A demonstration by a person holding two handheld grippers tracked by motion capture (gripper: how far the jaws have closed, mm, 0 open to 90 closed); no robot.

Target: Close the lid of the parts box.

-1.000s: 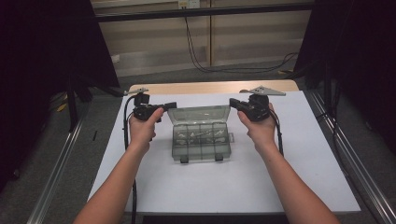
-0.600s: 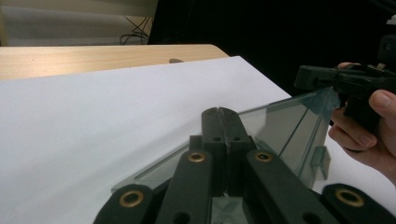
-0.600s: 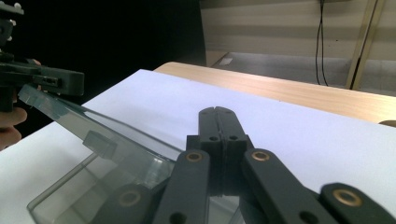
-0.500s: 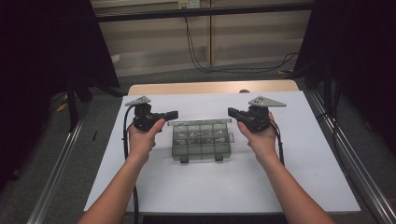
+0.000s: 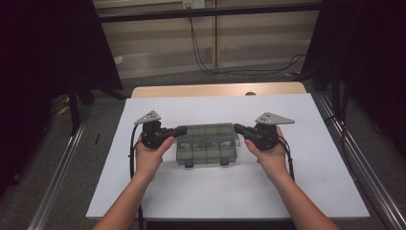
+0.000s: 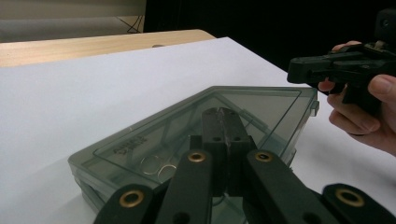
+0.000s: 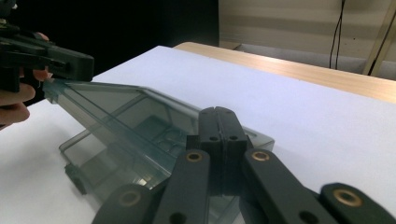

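From the high view, the clear box lay in the middle of the white worktop, near my side, with two dark latches on its front edge. My left gripper met its left end and my right gripper its right end, both with jaws pressed together and nothing between them. Dividers showed through the lid, but from up there I could not tell what the compartments held.

In the left gripper view, my closed jaws lay over the lid of the box, tips close to its surface. Through the plastic I saw two small metal rings in a near compartment. My other hand held the right gripper just above the far corner.

In the right gripper view, the lid stood tilted, raised at the far end, with the tray under it; that gap did not show from the other side. My left gripper sat at the raised corner. My jaws were shut here too, at the near end.
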